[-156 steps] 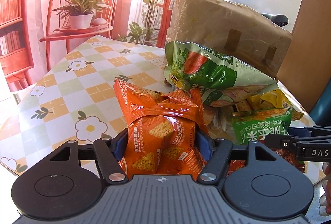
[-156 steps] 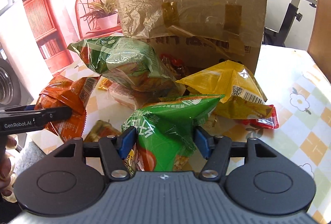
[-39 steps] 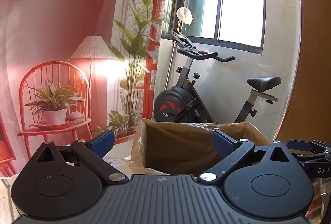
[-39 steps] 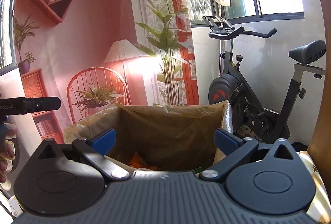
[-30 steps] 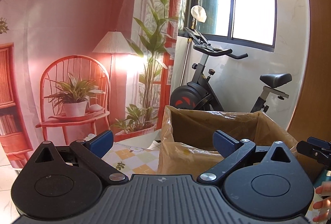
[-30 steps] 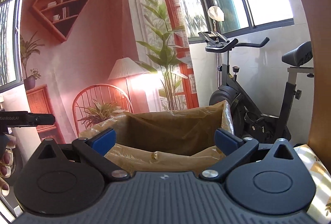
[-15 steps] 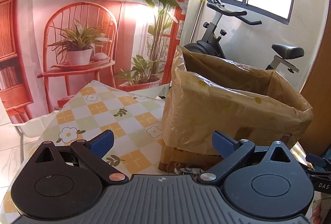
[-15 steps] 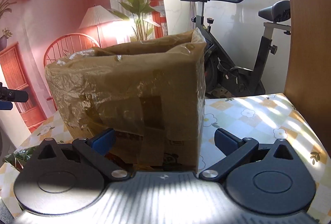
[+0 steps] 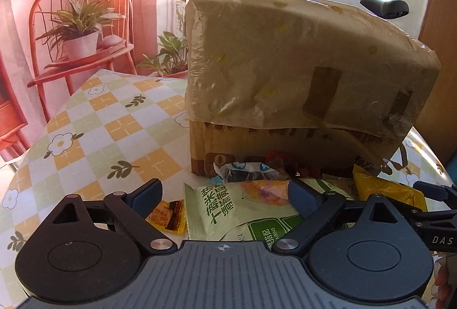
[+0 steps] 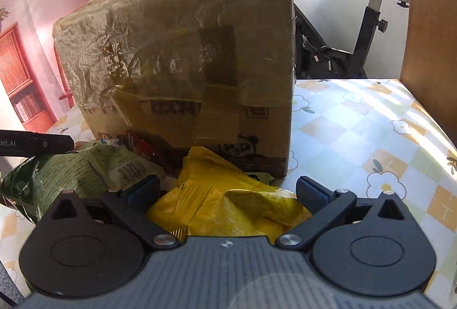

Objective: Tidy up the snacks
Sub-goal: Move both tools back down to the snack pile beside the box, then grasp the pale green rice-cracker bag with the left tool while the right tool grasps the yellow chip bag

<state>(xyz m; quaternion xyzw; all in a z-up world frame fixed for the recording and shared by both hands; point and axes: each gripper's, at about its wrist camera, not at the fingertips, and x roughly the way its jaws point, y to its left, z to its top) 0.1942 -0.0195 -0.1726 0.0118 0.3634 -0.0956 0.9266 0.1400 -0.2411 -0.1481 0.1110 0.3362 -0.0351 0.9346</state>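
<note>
A plastic-lined cardboard box [image 9: 300,75] stands on the checked tablecloth; it also shows in the right wrist view [image 10: 182,63]. Snack packs lie at its foot. My left gripper [image 9: 225,192] is open, its jaws spread over a pale green pack [image 9: 242,212]. A small orange sachet [image 9: 168,214] lies by its left finger. My right gripper [image 10: 227,189] is open over a yellow pack [image 10: 225,200], which also shows in the left wrist view [image 9: 382,189]. A green pack [image 10: 62,175] lies to the left. Red wrappers [image 10: 142,146] sit against the box.
The checked tablecloth [image 9: 94,132] stretches left of the box and also right of it [image 10: 371,137]. An exercise bike [image 10: 357,32] stands behind the table. A red chair with a potted plant [image 9: 80,32] is at the far left. A wooden panel [image 10: 428,9] stands at right.
Both grippers, empty and open, have dropped from above the box rim down to the table in front of it. The snack pile has come into view between the jaws.
</note>
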